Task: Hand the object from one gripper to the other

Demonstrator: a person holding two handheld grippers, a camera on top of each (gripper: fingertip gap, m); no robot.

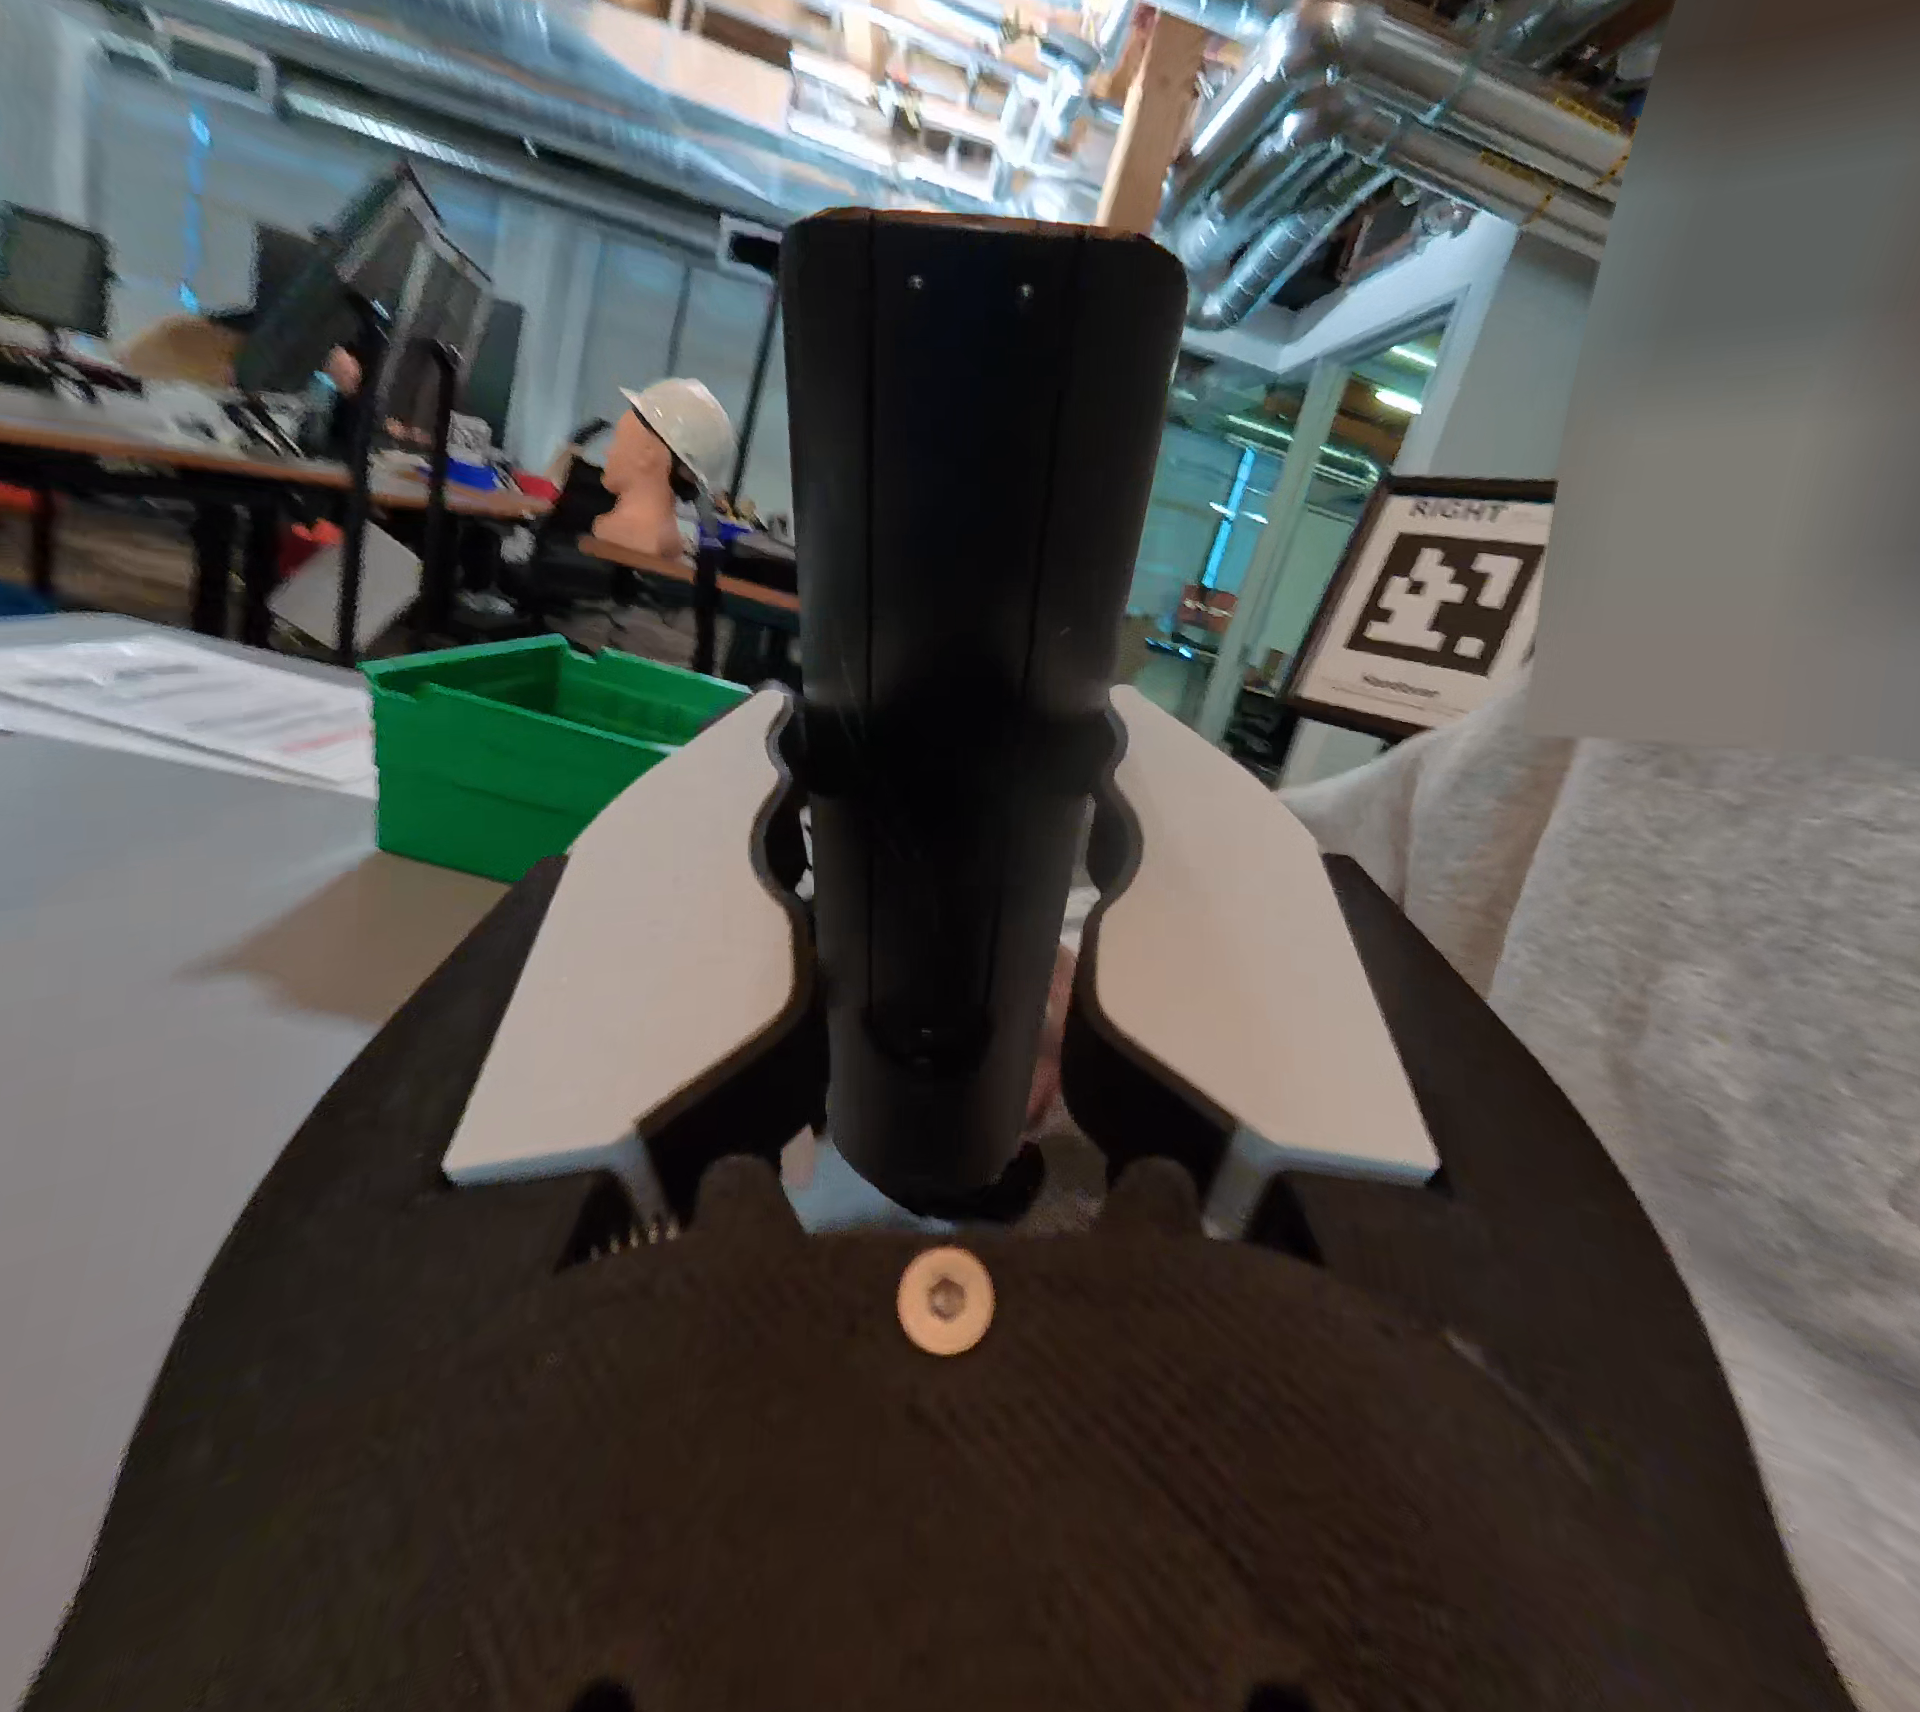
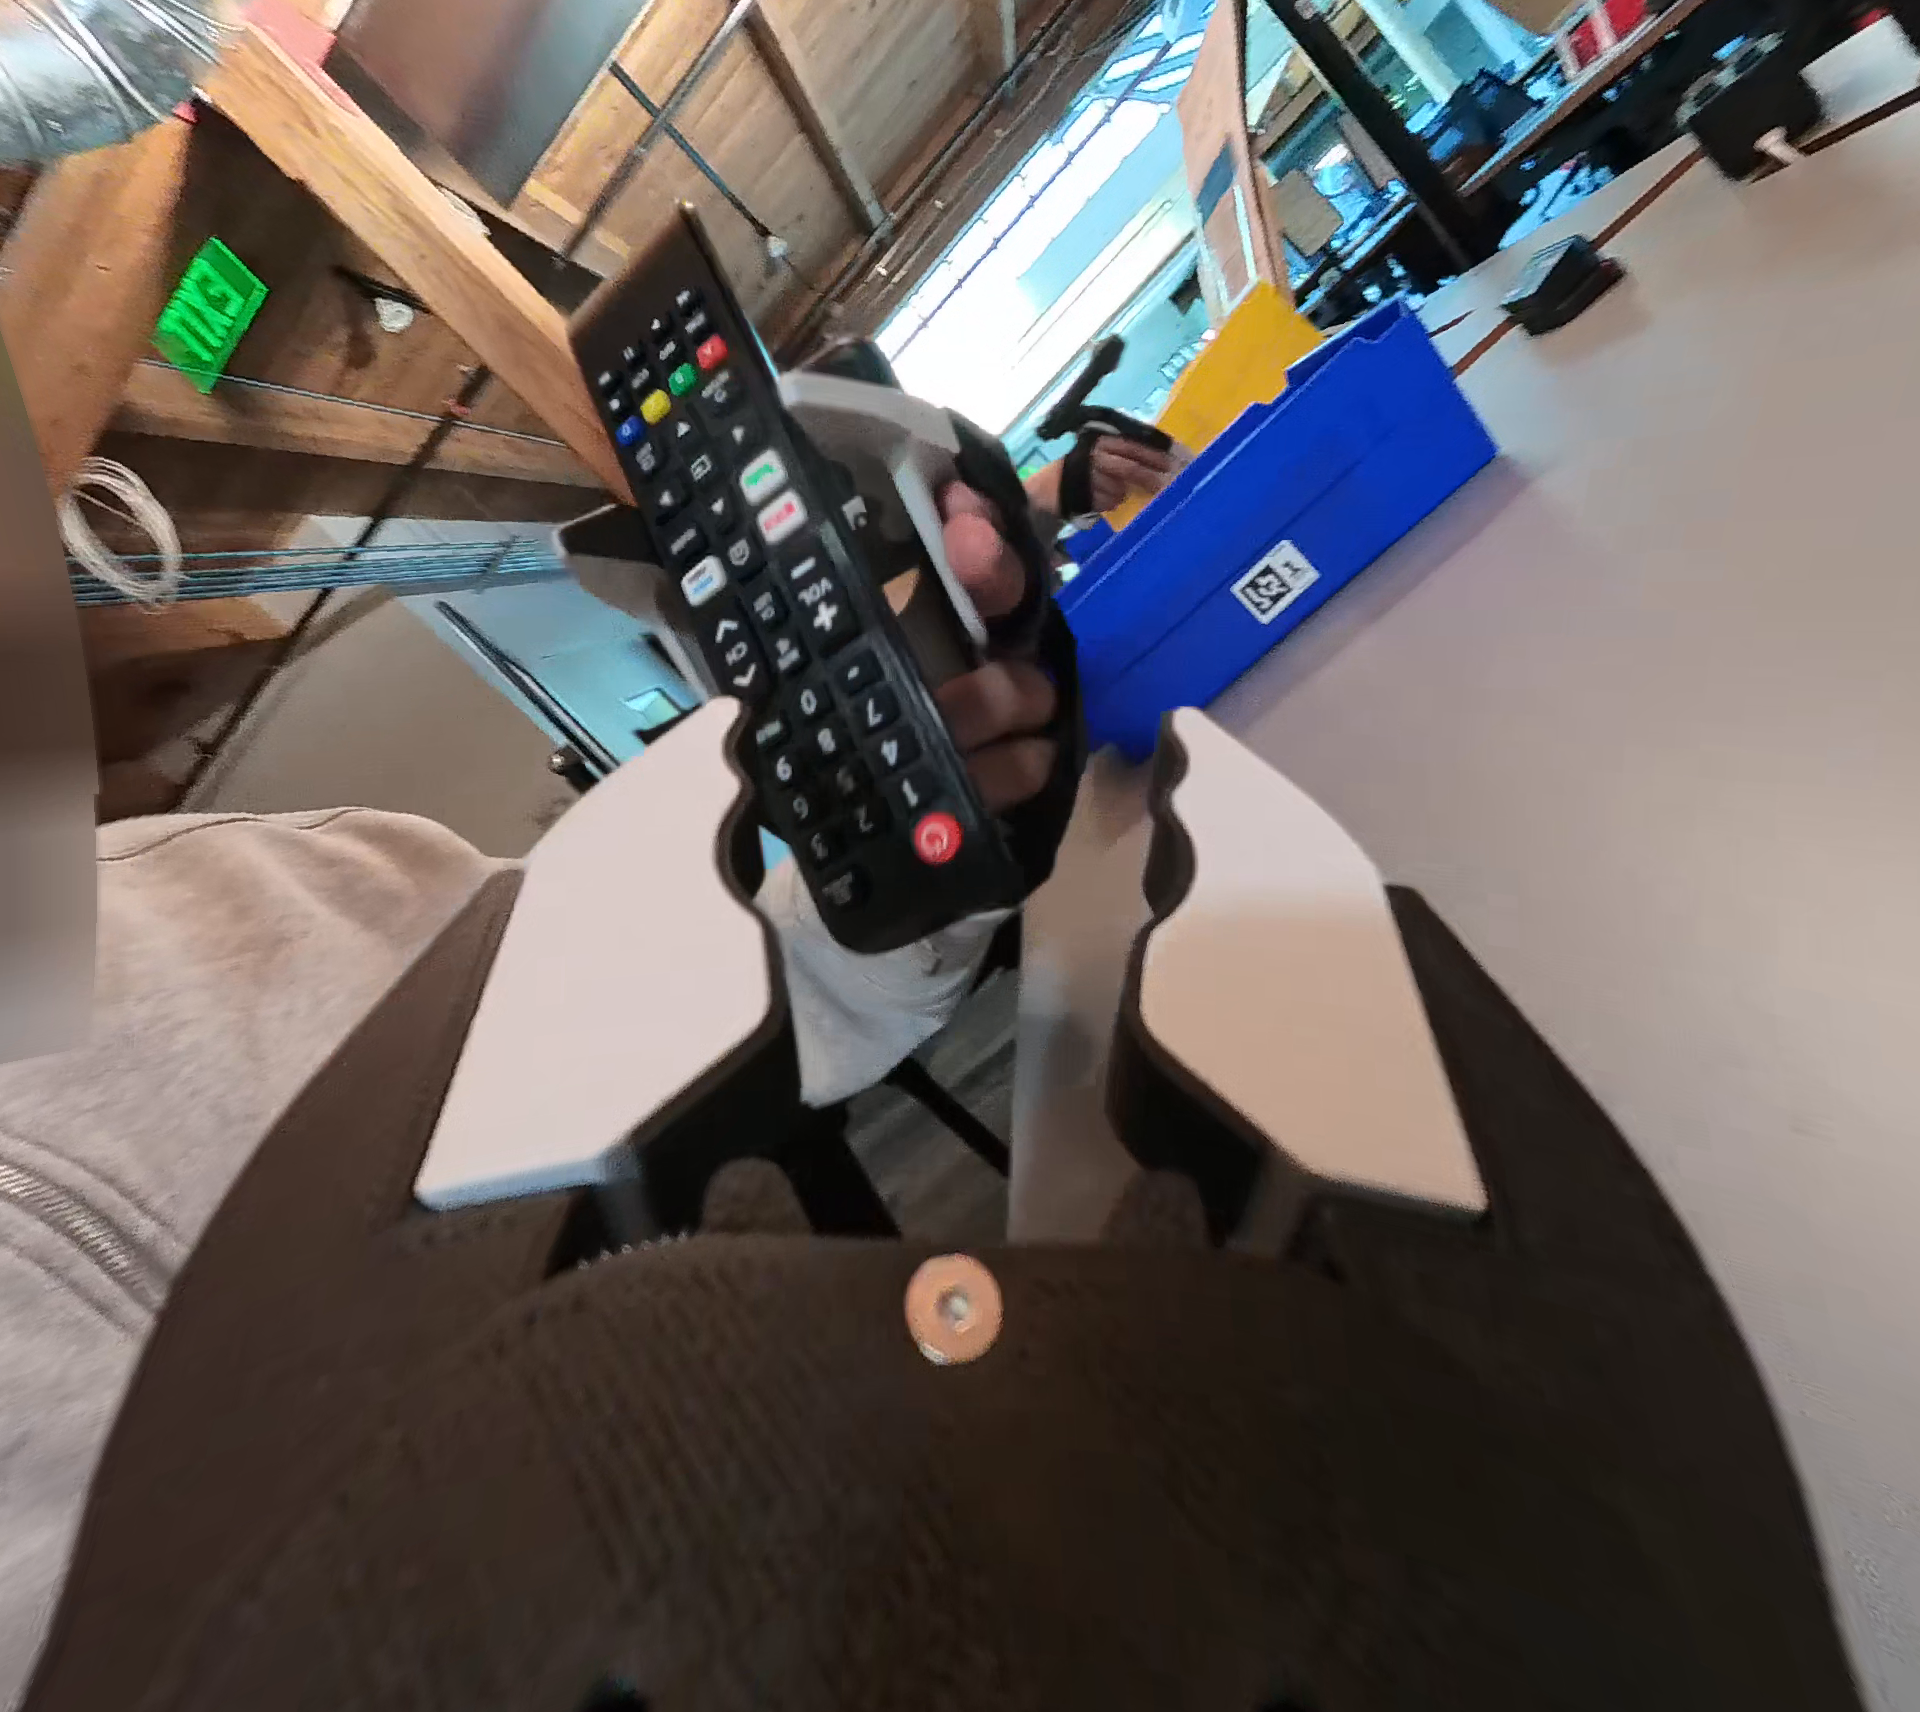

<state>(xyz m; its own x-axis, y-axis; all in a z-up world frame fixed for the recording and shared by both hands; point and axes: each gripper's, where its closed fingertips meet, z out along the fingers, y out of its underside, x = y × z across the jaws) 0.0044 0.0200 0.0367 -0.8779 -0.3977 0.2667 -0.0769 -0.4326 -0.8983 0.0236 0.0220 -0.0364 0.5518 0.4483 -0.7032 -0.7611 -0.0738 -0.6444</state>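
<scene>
A workshop: exposed ducts [image 1: 1351, 93] and timber beams [image 2: 416, 208] overhead (benches [image 1: 260, 467] cluttered), plastic bins [image 2: 1299, 519].

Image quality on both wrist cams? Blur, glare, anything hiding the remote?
Left wrist view: remote backlit, back face near-black; ceiling light blown out; background smeared. Right wrist view: remote buttons sharp enough, window glare behind it, table and blue bin motion-blurred, fisheye edges.

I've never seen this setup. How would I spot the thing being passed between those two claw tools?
Look above the pale table, in front of the blue bin. There the left gripper clamps a long black remote control, while the right gripper waits open around its lower end. Unlike the plain bins, it is slim, with rows of coloured buttons.
</scene>
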